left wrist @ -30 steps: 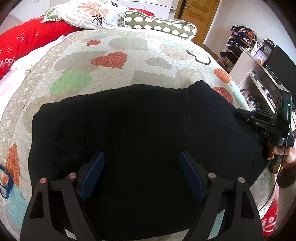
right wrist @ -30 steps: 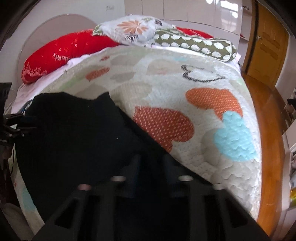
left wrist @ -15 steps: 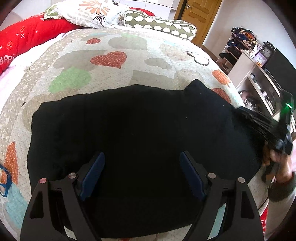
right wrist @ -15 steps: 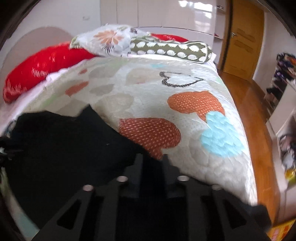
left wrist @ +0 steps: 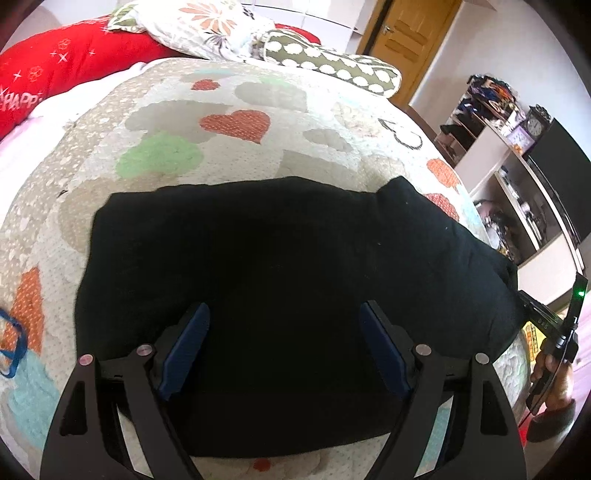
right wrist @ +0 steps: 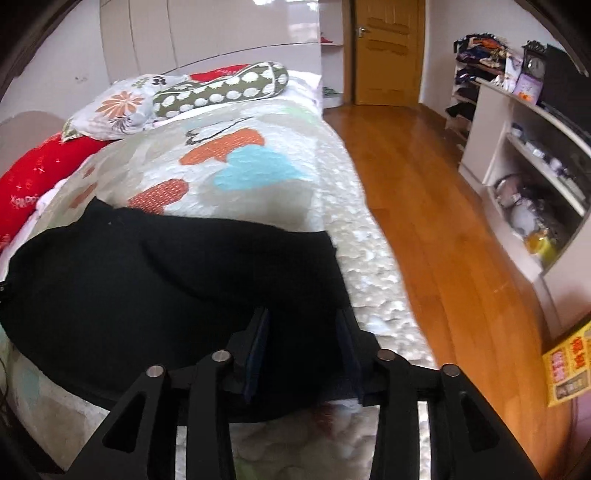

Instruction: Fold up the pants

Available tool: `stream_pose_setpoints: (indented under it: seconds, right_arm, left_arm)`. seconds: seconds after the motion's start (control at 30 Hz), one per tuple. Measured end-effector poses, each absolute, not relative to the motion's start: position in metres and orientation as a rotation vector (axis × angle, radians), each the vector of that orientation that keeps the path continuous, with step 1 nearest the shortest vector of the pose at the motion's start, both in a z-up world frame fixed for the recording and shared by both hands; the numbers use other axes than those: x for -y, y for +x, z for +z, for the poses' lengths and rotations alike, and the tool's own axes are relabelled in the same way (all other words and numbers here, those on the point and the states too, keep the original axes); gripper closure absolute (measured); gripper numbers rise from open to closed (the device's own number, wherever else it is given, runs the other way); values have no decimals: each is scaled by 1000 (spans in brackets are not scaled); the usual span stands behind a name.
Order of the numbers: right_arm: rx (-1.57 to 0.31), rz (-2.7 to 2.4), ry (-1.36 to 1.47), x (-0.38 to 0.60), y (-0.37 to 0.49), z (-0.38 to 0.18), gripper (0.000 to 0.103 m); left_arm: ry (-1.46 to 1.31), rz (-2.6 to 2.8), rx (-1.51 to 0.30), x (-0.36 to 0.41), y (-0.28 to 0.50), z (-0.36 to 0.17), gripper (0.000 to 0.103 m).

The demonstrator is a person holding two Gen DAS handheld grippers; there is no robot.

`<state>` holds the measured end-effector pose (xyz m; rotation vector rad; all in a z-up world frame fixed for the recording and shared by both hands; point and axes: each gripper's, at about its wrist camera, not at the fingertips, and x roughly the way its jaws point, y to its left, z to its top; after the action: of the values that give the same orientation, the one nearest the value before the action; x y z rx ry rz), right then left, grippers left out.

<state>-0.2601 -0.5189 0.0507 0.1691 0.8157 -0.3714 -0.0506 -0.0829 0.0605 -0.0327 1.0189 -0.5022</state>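
Black pants (left wrist: 280, 258) lie folded into a wide rectangle across the heart-patterned quilt (left wrist: 221, 155). My left gripper (left wrist: 284, 325) hovers over their near edge, jaws wide open, blue pads clear of the cloth. In the right wrist view the pants (right wrist: 166, 277) fill the lower left. My right gripper (right wrist: 303, 332) is at their right end near the bed's edge; its jaws are opening, with black cloth showing in the gap and no pad pressing on it. A hand (left wrist: 554, 373) holds that gripper at the far right of the left wrist view.
A red pillow (left wrist: 74, 55), a flowered pillow (left wrist: 207, 26) and a dotted bolster (left wrist: 332, 66) lie at the head of the bed. Wooden floor (right wrist: 424, 184) runs right of the bed to a white shelf unit (right wrist: 517, 166) and a door (right wrist: 384, 48).
My right gripper went from shut on the pants' edge to jaws apart, swung out to the right end of the pants and rolled. The left gripper stayed put.
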Motion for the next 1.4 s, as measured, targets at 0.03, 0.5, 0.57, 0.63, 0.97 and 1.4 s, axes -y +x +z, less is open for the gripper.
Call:
stream_pose_setpoints:
  seconds: [0.03, 0.5, 0.57, 0.63, 0.97, 1.4]
  right_arm:
    - [-813, -368, 170, 514, -259, 53, 61]
    - [-738, -24, 100, 398, -175, 74, 51]
    - [-738, 10, 80, 380, -159, 75, 51]
    - [-740, 48, 62, 362, -143, 75, 51]
    - [-787, 149, 20, 316, -80, 57, 51]
    - [-819, 76, 95, 336, -46, 36, 50]
  left_arm:
    - [-41, -500, -1017, 80, -51, 62, 20]
    - [-27, -428, -956, 81, -44, 75, 20]
    - [-14, -416, -944, 83, -41, 76, 20]
    - [1, -403, -932, 84, -39, 76, 20]
    - [-42, -368, -942, 74, -14, 64, 20]
    - [-104, -352, -911, 68, 14, 40, 20]
